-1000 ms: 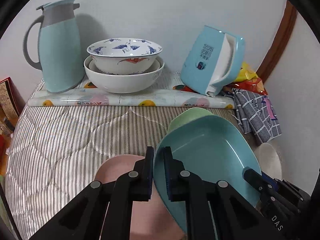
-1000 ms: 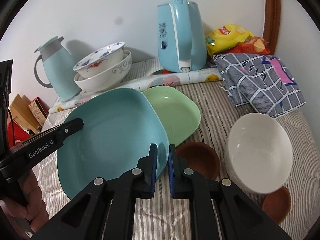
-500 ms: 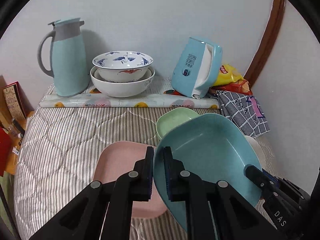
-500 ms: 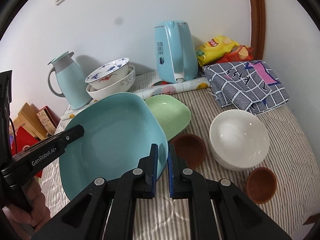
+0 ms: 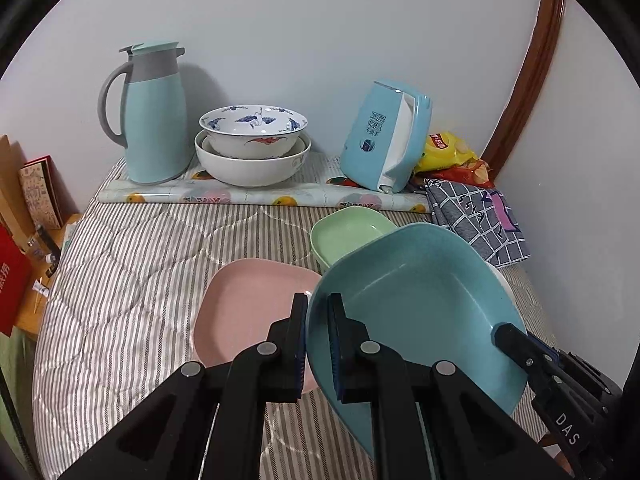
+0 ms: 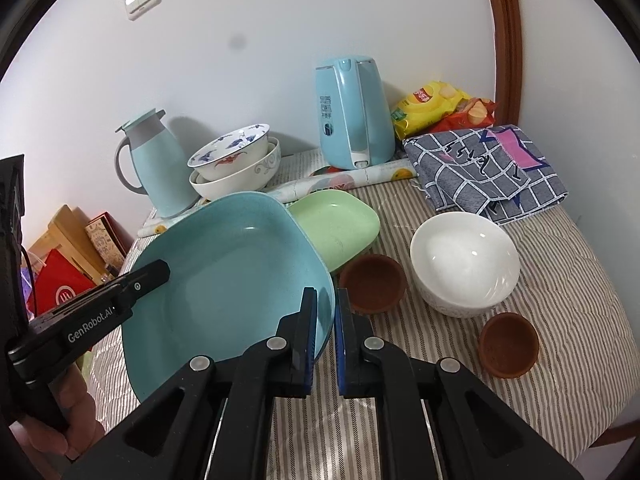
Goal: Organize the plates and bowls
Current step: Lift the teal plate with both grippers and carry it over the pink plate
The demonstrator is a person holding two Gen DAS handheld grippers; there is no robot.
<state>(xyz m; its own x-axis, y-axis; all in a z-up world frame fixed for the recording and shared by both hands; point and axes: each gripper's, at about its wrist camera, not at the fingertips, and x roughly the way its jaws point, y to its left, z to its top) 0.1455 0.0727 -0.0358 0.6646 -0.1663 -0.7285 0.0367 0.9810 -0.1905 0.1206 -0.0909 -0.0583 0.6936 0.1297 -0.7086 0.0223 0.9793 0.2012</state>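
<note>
Both grippers hold one large teal plate above the striped bed. My left gripper is shut on its left rim. My right gripper is shut on its right rim. A pink plate lies under the teal plate's left side. A green plate lies behind it. A white bowl and two small brown bowls sit to the right. Two stacked patterned bowls stand at the back.
A teal thermos jug, a teal electric kettle, snack bags and a checked cloth line the back wall. A rolled mat lies under them. Boxes stand off the bed's left edge.
Both grippers have lifted the teal plate and drawn back from the wall. The pink plate under it and more of the bed have come into view.
</note>
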